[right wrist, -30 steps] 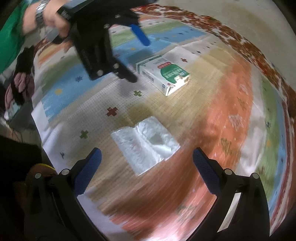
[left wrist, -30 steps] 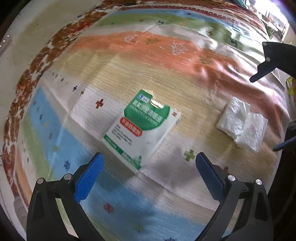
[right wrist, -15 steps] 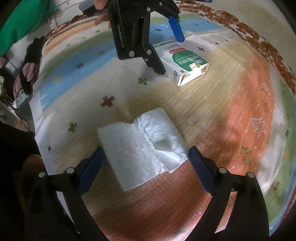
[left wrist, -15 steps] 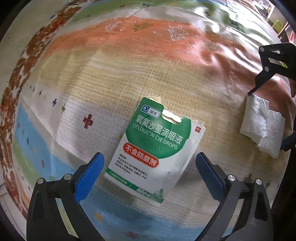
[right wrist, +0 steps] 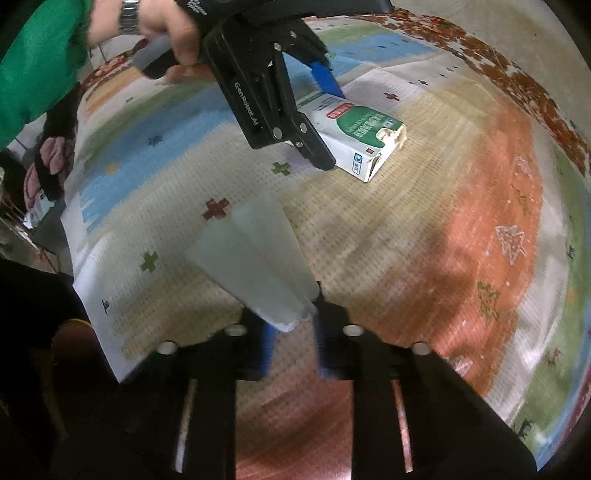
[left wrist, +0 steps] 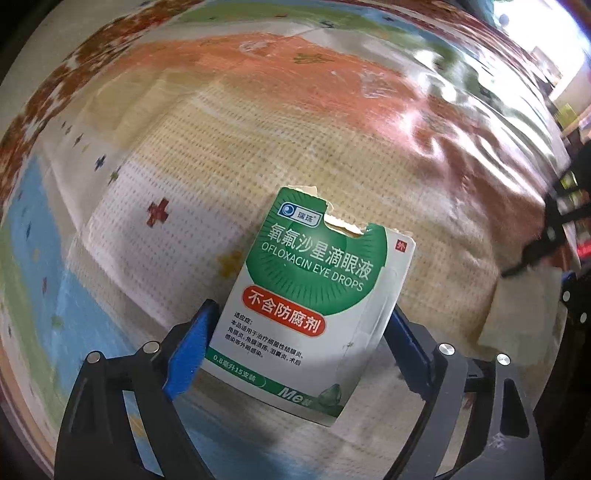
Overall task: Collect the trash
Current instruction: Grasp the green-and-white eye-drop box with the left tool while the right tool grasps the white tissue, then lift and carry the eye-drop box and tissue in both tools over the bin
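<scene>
A white and green eye drops box (left wrist: 314, 258) with a torn top lies flat on the rug. My left gripper (left wrist: 301, 310) points down over it. Its jaws are closing, and both blue pads (left wrist: 192, 343) touch the box's long sides. The right wrist view shows the same box (right wrist: 365, 122) between the left gripper's (right wrist: 328, 125) fingers. A white tissue (right wrist: 255, 258) stands bunched up from the rug. My right gripper (right wrist: 293, 325) has its jaws closing on the tissue's near end, pinching it. In the left wrist view the tissue (left wrist: 524, 306) shows at the right edge.
Everything lies on a striped rug (left wrist: 147, 206) with small cross patterns. A person's hand (right wrist: 181, 40) and green sleeve (right wrist: 33, 62) hold the left gripper. Dark and pink slippers (right wrist: 51, 162) lie off the rug's left edge. Pale bare floor (right wrist: 498, 33) runs past its far border.
Both grippers came down onto their objects. The left jaws, wide open before, now touch the box. The right jaws closed from wide open and pinched the flat tissue into a bunch.
</scene>
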Demonstrator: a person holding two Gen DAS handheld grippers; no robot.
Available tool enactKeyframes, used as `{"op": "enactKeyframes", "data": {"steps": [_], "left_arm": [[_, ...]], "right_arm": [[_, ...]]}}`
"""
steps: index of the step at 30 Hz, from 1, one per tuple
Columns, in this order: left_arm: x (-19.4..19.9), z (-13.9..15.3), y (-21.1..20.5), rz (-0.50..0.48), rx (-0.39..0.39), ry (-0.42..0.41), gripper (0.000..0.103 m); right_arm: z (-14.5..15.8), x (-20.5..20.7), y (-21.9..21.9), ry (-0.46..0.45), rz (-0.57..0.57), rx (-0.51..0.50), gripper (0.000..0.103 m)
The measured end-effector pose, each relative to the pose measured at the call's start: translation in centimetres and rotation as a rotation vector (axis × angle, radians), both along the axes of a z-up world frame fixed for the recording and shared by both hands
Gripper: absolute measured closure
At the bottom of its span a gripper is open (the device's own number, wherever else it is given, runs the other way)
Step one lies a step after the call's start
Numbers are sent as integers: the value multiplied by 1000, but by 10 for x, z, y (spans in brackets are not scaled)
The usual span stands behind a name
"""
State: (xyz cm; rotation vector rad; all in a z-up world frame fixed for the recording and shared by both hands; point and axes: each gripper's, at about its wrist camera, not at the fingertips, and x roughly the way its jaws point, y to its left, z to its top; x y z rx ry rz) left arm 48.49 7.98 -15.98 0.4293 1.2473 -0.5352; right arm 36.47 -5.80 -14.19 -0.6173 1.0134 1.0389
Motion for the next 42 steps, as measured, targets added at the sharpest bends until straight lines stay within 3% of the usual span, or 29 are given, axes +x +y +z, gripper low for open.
{"op": "enactKeyframes", "data": {"steps": [8,13,21,32,42], "left_arm": [[-39,3,3,254,7,-71,22],[-68,8,16,506,-11,-126,24],[-122,40,20,858,-116,-139,25],[-170,77,14,1001,-232,-190,25],[-217,108,3,1024,-284,-242,26]], "right_arm": [[3,-19,7,-55,-33,-60,99],[11,-31,5,-59,-84,-73,99],[39,-51,-19,-136,-297,-16,99],[78,-101,-49,-137,-445,144,100],[95,-129,-74,-97,-535,227,100]]}}
